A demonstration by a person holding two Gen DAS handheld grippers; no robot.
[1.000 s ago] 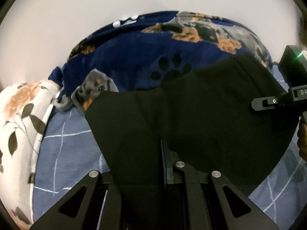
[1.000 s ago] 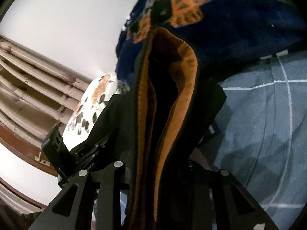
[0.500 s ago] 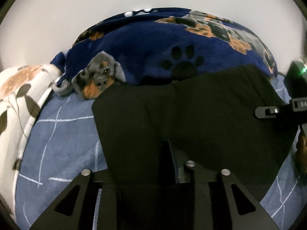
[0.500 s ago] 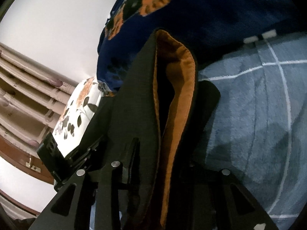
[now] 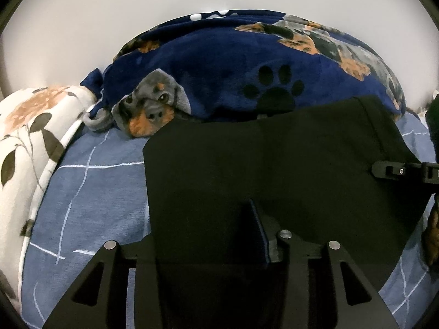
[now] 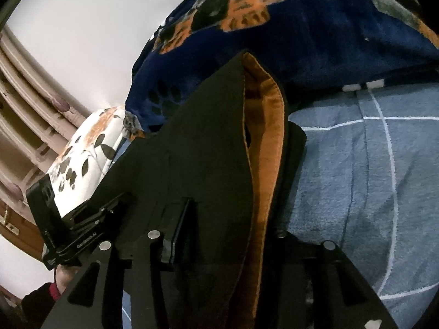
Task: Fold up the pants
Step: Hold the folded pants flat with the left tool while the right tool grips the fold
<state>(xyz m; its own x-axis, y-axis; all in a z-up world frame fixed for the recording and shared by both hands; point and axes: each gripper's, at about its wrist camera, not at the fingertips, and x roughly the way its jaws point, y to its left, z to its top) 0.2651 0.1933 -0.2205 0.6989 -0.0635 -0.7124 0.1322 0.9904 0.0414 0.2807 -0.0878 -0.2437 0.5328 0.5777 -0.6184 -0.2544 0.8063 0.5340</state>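
Black pants (image 5: 274,159) lie folded on the blue checked sheet (image 5: 96,192), their far edge against the blanket. My left gripper (image 5: 208,219) has its jaws opening; the cloth drapes loosely over the gap and hides the left finger. In the right wrist view the pants (image 6: 208,142) stand up as a fold showing an orange lining (image 6: 269,137). My right gripper (image 6: 233,213) straddles that fold, jaws opening, the right finger hidden behind cloth. The right gripper (image 5: 397,170) enters the left view at the pants' right edge; the left gripper (image 6: 82,219) shows at lower left.
A navy dog-print blanket (image 5: 219,68) is heaped behind the pants against a white wall. A white floral pillow (image 5: 27,137) lies at the left. Bare sheet (image 6: 356,164) spreads to the right of the fold. A person's hand (image 5: 432,233) shows at the right edge.
The left gripper sank and the pants settled flat on the sheet. Both grippers' fingers have spread apart, loosening the cloth. The right view has tilted.
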